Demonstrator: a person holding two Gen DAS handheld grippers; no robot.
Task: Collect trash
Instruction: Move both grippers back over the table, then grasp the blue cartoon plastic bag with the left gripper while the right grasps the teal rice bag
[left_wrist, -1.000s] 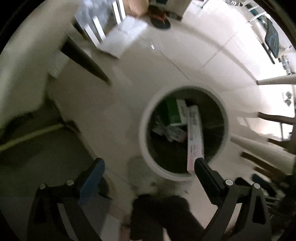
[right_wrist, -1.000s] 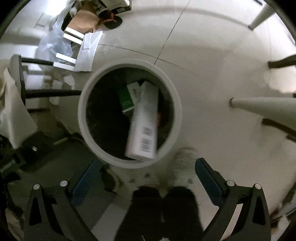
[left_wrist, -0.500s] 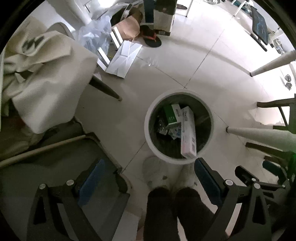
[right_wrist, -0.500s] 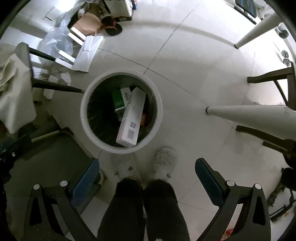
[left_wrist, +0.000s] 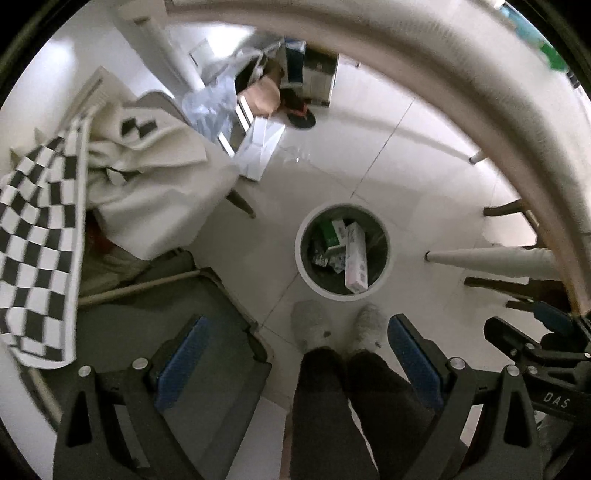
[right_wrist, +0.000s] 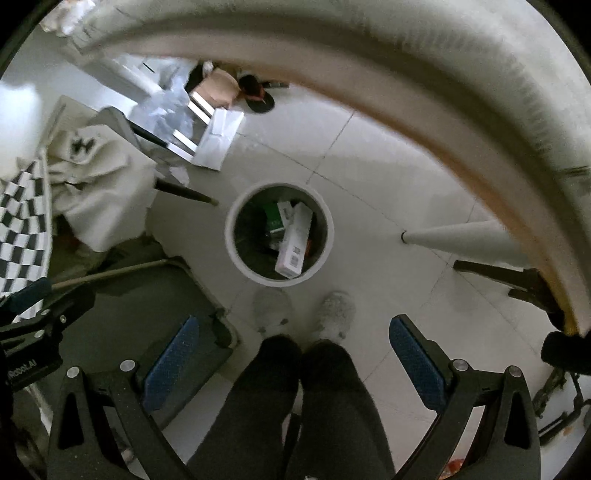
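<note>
A round white trash bin (left_wrist: 305, 266) stands on the tiled floor below me; it also shows in the right wrist view (right_wrist: 236, 254). Inside it lie a long white carton (left_wrist: 356, 258), a green box (left_wrist: 332, 233) and smaller scraps. The carton (right_wrist: 295, 245) and green box (right_wrist: 272, 218) show in the right wrist view too. My left gripper (left_wrist: 295, 354) is open and empty, high above the floor. My right gripper (right_wrist: 291, 354) is open and empty, likewise high above the bin.
A pale table edge (left_wrist: 480, 96) arcs over the top right of both views, with its white leg (right_wrist: 461, 240) beside the bin. A chair draped with checkered cloth (left_wrist: 40, 229) stands left. The person's slippered feet (left_wrist: 314, 325) stand in front of the bin. Boxes and a bag (left_wrist: 258, 96) lie far back.
Both grippers have risen well away from the bin, which now looks much smaller. The table edge has come into view. Both stay open and empty.
</note>
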